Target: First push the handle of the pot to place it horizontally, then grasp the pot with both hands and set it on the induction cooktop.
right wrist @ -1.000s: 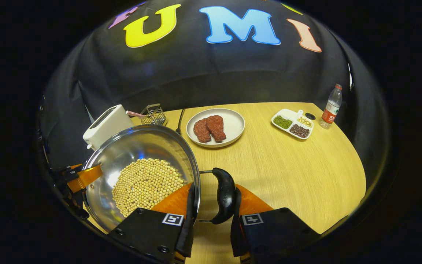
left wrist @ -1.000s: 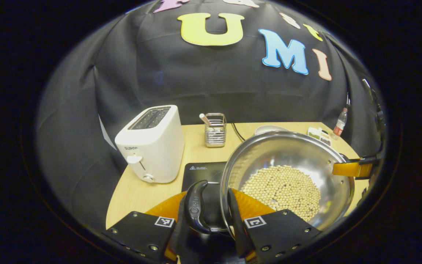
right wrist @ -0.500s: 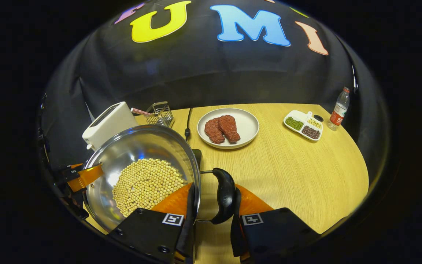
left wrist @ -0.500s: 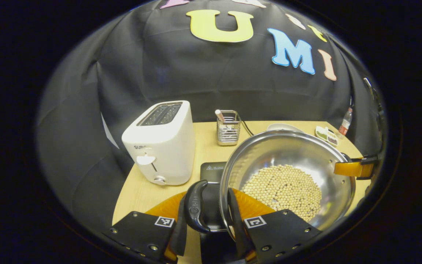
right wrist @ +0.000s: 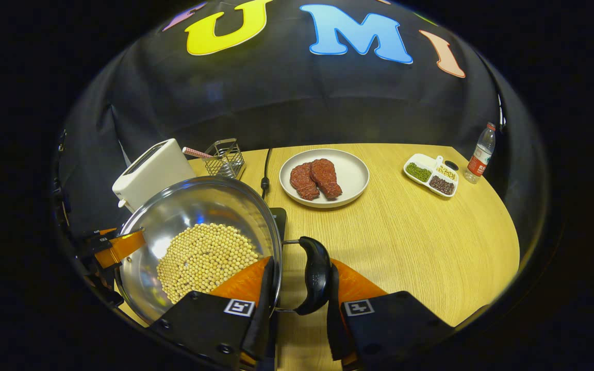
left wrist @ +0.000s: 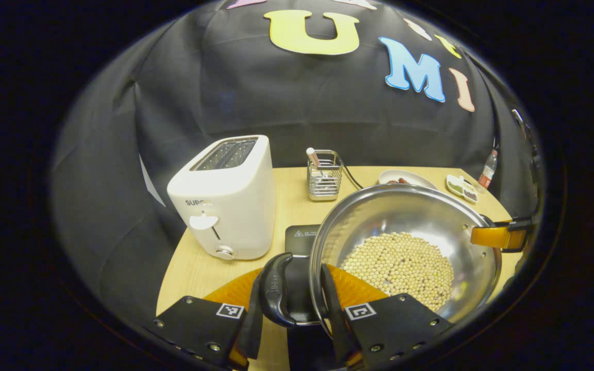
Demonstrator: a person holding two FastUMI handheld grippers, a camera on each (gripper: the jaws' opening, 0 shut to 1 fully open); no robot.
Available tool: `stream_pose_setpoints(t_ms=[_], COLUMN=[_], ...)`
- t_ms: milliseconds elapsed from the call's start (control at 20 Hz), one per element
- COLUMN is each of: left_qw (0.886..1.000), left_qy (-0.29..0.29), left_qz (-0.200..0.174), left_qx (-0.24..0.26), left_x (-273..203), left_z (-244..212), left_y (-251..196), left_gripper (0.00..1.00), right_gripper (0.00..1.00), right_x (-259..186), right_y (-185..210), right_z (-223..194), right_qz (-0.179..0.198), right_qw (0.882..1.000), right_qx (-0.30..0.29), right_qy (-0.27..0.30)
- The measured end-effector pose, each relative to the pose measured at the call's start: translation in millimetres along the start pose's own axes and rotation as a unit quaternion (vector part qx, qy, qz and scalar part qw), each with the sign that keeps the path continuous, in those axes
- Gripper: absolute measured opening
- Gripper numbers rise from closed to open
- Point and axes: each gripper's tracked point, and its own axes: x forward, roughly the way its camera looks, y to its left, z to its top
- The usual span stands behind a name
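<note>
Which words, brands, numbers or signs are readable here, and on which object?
The toaster: brand word on its front, blurred at its end.
The induction cooktop: a warning triangle, then print too small to read.
The pot handle: embossed mark, unreadable.
The water bottle: label too small.

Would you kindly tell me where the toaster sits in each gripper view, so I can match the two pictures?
Left gripper view: the toaster stands large at left of centre, left of the pot, with its lever facing the camera.
Right gripper view: the toaster is small at upper left, behind the pot's rim.
Shared landmark: the wire caddy stands just right of it in both.
</note>
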Motion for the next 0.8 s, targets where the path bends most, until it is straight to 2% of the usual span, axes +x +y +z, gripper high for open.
stream_pose_setpoints(t_ms=[50, 100, 200, 250, 300, 350, 450, 500, 700, 750, 800], left_qw=[1.000, 1.000, 0.999, 0.998, 0.998, 0.997, 0.996, 0.995, 0.993, 0.992, 0.990], left_qy=[-0.008, -0.013, -0.024, -0.028, -0.033, -0.043, -0.062, -0.070, -0.091, -0.101, -0.114], left_qz=[0.007, 0.014, 0.036, 0.041, 0.044, 0.049, 0.061, 0.067, 0.076, 0.079, 0.083], left_qx=[0.001, 0.008, 0.033, 0.040, 0.040, 0.034, 0.020, 0.014, -0.001, -0.004, -0.009], left_x=[1, 2, 3, 5, 2, 1, -5, -7, -20, -27, -35], left_z=[2, 0, 1, 2, 3, 7, 13, 15, 23, 26, 33], left_y=[0, 0, 2, 2, -2, -2, 3, 5, 9, 10, 10], left_gripper=[0.60, 0.58, 0.66, 0.62, 0.77, 0.84, 0.85, 0.84, 0.82, 0.82, 0.84], right_gripper=[0.51, 0.53, 0.59, 0.69, 0.77, 0.99, 0.92, 0.97, 0.97, 0.93, 0.97], right_x=[-1, -1, -6, -7, -10, -12, -13, -15, -33, -42, -51], right_y=[-1, -1, 4, 7, 6, 6, 2, 0, -2, -2, -4], right_z=[1, 2, 7, 15, 20, 23, 24, 23, 36, 44, 51], right_qz=[0.002, 0.002, 0.008, 0.013, 0.011, 0.009, 0.006, 0.004, 0.006, 0.007, 0.006], right_qw=[1.000, 1.000, 0.999, 0.999, 0.998, 0.997, 0.997, 0.997, 0.992, 0.988, 0.985], right_qx=[-0.002, -0.004, -0.012, -0.014, -0.016, -0.020, -0.029, -0.035, -0.057, -0.064, -0.070], right_qy=[-0.005, -0.008, -0.029, -0.044, -0.059, -0.068, -0.073, -0.075, -0.115, -0.138, -0.155])
